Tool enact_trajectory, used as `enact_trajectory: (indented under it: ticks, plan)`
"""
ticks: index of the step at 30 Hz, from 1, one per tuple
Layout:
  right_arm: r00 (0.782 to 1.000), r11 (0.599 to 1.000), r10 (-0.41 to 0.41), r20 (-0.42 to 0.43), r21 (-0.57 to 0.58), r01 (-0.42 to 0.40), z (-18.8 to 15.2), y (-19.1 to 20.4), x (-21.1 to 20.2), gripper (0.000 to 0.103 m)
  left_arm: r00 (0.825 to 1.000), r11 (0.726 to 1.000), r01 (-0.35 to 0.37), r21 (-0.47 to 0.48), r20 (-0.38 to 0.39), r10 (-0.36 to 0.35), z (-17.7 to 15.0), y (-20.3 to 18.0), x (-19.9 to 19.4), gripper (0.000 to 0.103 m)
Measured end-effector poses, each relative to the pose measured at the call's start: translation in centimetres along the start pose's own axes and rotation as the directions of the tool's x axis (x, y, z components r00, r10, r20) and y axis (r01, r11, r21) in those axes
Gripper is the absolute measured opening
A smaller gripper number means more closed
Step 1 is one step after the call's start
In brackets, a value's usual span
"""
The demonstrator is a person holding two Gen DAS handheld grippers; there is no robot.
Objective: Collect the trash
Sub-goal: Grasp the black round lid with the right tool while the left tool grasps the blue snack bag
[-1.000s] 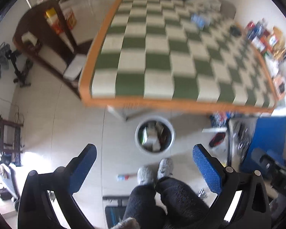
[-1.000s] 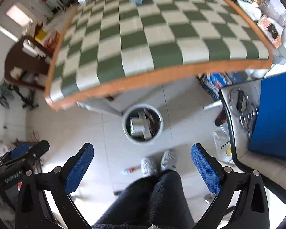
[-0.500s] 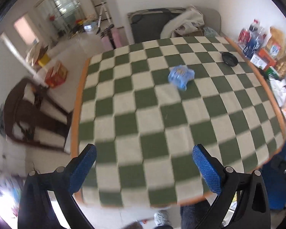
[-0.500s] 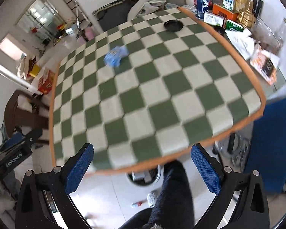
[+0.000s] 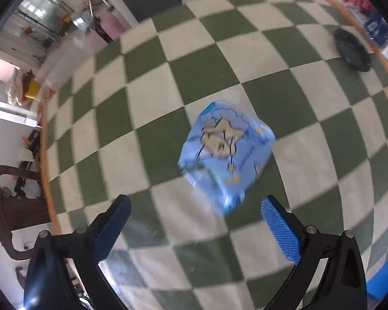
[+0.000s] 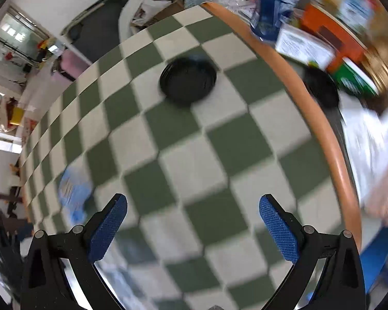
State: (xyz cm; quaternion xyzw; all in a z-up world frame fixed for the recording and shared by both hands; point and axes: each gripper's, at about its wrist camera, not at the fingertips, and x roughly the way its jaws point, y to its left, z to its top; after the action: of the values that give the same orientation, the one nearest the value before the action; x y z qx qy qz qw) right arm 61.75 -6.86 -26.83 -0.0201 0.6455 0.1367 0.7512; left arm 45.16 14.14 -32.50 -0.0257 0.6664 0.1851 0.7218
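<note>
A crumpled light-blue wrapper (image 5: 226, 152) with a cartoon print lies on the green-and-white checkered table (image 5: 147, 139). My left gripper (image 5: 195, 222) hovers open just short of it, the wrapper's near corner almost between the blue pads. In the right wrist view the same wrapper (image 6: 73, 191) shows blurred at the far left. A round black lid (image 6: 188, 80) rests further out on the table (image 6: 209, 170), straight ahead of my right gripper (image 6: 192, 219), which is open and holds nothing. The lid (image 5: 351, 50) also shows at the upper right of the left wrist view.
Boxes, bottles and packets (image 6: 323, 33) crowd a shelf beyond the table's orange right rim (image 6: 320, 118). A dark wooden chair (image 5: 10, 206) stands left of the table. A grey sofa with cloth (image 6: 152, 2) sits behind it. A blue surface (image 5: 385, 281) lies at lower right.
Both grippers swung up from the floor bin and the person's feet to the tabletop, then moved forward. The left closed in on the blue wrapper, the right on the black lid.
</note>
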Motion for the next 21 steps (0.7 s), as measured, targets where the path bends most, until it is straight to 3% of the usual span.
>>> enact_trajectory:
  ticks: [4, 9, 11, 13, 16, 18, 21]
  plan:
    - [1.000, 1.000, -0.015, -0.018, -0.010, 0.015, 6.4, 0.4, 4.7, 0.103, 0.998, 0.999, 0.038, -0.023, -0.050, -0.040, 1.8, 0.0, 2.6, 0.103]
    - [0.999, 1.000, -0.015, -0.030, 0.010, 0.015, 10.9, 1.1, 8.6, 0.103, 0.994, 0.995, 0.093, -0.042, -0.061, -0.096, 3.3, 0.0, 4.0, 0.102]
    - [0.999, 1.000, -0.024, -0.027, 0.012, 0.025, 12.1, 1.4, 9.7, 0.103, 0.991, 0.992, 0.120, -0.042, -0.054, -0.122, 3.8, -0.3, 4.0, 0.097]
    - [0.998, 0.999, -0.047, -0.040, 0.005, 0.047, 13.2, 1.7, 11.1, 0.103, 0.987, 0.987, 0.155, -0.040, -0.037, -0.157, 4.1, -0.4, 3.4, 0.074]
    - [0.996, 0.998, -0.065, -0.053, 0.000, 0.065, 14.3, 2.3, 12.6, 0.103, 0.987, 0.987, 0.158, -0.018, -0.029, -0.159, 4.2, -1.0, 2.5, 0.049]
    - [0.997, 0.997, -0.076, -0.034, -0.019, 0.075, 14.6, 3.0, 12.6, 0.102, 0.988, 0.988, 0.153, -0.011, -0.022, -0.153, 4.0, -1.3, 1.9, 0.040]
    - [0.996, 0.996, -0.088, -0.013, -0.029, 0.088, 14.4, 3.5, 12.4, 0.091, 0.987, 0.986, 0.162, -0.037, -0.010, -0.163, 3.4, -1.0, 0.8, 0.035]
